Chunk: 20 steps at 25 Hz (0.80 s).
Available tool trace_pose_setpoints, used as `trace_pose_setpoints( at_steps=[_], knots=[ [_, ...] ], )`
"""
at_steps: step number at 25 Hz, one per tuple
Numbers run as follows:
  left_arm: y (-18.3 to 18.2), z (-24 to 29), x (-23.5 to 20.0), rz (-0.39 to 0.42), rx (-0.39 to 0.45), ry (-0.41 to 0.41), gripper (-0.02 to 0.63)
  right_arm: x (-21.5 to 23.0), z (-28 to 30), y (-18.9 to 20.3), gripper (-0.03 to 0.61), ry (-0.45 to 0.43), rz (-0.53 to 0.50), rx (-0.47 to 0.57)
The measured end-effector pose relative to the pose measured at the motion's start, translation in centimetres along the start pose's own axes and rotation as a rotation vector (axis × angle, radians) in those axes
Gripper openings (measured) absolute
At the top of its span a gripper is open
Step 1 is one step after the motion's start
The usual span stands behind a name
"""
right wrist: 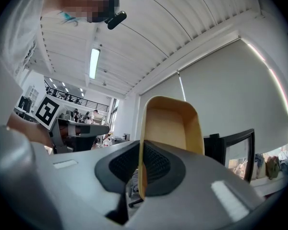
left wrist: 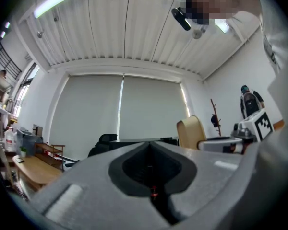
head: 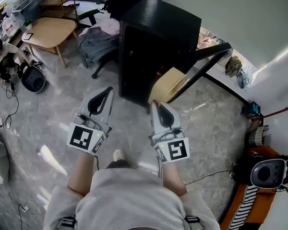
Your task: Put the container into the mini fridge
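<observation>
A tan container [head: 167,84] [right wrist: 175,124] is held by its rim in my right gripper [head: 159,108] [right wrist: 140,176], whose jaws are shut on its edge. It stands upright, its open side towards the camera in the right gripper view. Just beyond it stands the black mini fridge [head: 153,42], its door [head: 206,61] swung open to the right; the door's edge [right wrist: 240,150] shows in the right gripper view. My left gripper [head: 100,99] [left wrist: 151,188] is shut and empty, held to the left of the fridge front. The fridge's inside is dark and mostly hidden.
A black office chair [head: 98,47] draped with grey cloth stands left of the fridge. A wooden table [head: 48,32] is at far left. Cables [head: 211,175] run over the grey marble floor. Orange-black equipment [head: 266,174] sits at lower right.
</observation>
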<state>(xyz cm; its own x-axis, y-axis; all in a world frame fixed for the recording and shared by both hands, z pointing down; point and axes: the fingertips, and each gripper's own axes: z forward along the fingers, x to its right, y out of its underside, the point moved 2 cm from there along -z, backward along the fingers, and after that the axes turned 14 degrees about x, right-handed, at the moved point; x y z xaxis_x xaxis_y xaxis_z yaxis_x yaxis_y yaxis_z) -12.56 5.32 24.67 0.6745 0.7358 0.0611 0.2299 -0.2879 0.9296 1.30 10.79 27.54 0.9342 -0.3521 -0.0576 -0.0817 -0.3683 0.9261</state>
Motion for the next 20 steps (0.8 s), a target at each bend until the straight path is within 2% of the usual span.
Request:
trace_pose_setpoints(
  at_steps=[11,20],
  knots=[
    [2.8,2.4,-3.8,-0.041,-0.015,0.075,0.002,0.1,3.6,2.6,0.014,0.055,-0.016,-0.013],
    [4.6,4.7,-4.4,-0.068,-0.027,0.104,0.002,1.4,4.7,4.3,0.014,0.069,-0.016,-0.046]
  ],
)
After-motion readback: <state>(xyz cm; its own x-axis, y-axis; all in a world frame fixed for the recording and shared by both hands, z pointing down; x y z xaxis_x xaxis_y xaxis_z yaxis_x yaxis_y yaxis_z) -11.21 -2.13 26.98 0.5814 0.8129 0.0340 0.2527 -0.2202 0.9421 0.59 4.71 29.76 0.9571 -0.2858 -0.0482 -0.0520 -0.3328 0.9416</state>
